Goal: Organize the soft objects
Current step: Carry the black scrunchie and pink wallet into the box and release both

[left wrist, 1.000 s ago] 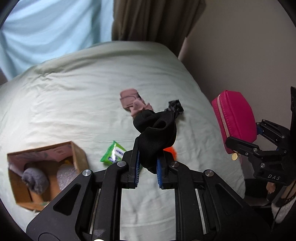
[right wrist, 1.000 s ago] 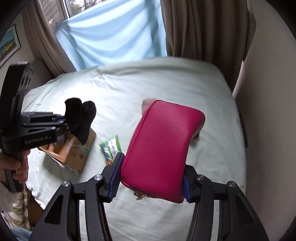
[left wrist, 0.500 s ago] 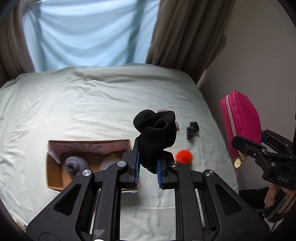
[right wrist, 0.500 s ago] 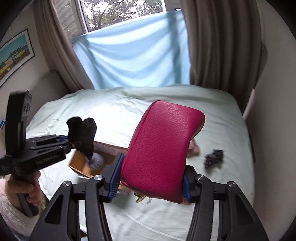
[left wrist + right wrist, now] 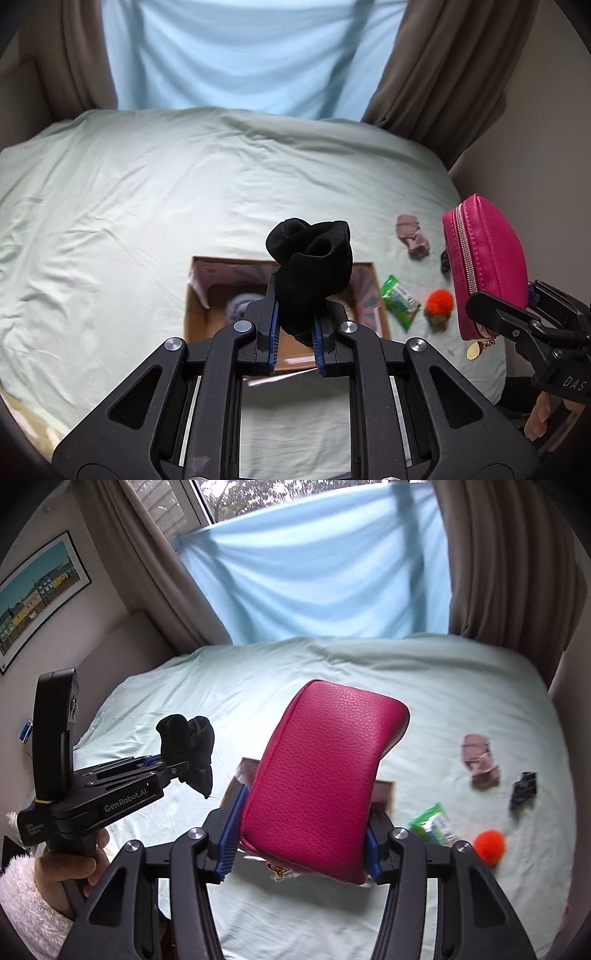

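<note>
Left wrist view: left gripper (image 5: 294, 325) is clamped on a balled black sock (image 5: 310, 260), held above the cardboard box (image 5: 192, 314) on the bed (image 5: 110, 221). Box already has a grey item inside. Right gripper (image 5: 299, 843) grips a pink pouch (image 5: 325, 786). Left on the sheet: pink sock (image 5: 412, 236), green packet (image 5: 399, 301), orange pompom (image 5: 439, 301). Roughly partway, I'd say.

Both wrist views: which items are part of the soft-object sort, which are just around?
In the job:
- black sock, shut in the left gripper
- magenta pouch, shut in the right gripper
- cardboard box
- pink cloth
- orange pom-pom
- black scrunchie

Just around:
- green packet, perhaps
- bed sheet
- curtains
- framed picture
</note>
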Demonstrator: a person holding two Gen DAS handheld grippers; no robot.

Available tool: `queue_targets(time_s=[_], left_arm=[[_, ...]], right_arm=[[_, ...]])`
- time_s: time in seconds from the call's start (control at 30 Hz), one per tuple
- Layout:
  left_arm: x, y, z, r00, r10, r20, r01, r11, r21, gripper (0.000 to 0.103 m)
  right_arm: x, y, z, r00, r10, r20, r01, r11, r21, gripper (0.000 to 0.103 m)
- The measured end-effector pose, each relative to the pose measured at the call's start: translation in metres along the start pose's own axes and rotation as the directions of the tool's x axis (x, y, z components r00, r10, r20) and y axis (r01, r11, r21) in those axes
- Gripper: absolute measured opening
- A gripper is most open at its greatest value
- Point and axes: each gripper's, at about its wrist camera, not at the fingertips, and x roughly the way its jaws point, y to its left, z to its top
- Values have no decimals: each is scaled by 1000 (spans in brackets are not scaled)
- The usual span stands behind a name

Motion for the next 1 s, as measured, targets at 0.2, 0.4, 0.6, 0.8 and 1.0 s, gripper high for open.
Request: queue_targets(time_s=[0.2,0.4,0.6,0.8,1.0], left_arm=[[42,44,-12,996,21,-87,-22,1000,-1,12],[95,68,-21,984,37,-175,-40,999,-14,12],[137,75,-22,965,40,-259,-47,999,-23,12],[179,69,-20,946,27,-322,-29,1000,-1,12],[200,55,-18,931,19,-366,-2,999,48,12]], right_arm=[[55,33,-5,997,-5,-75,9,999,51,50],[111,34,-9,986,-15,-167,36,992,122,50],[163,10,-18,960,-9,-280,90,957,277,50],[209,-18,-29,931,36,-364,124,905,406,50],[239,-35,-28,914,50,-403,160,867,471,50]])
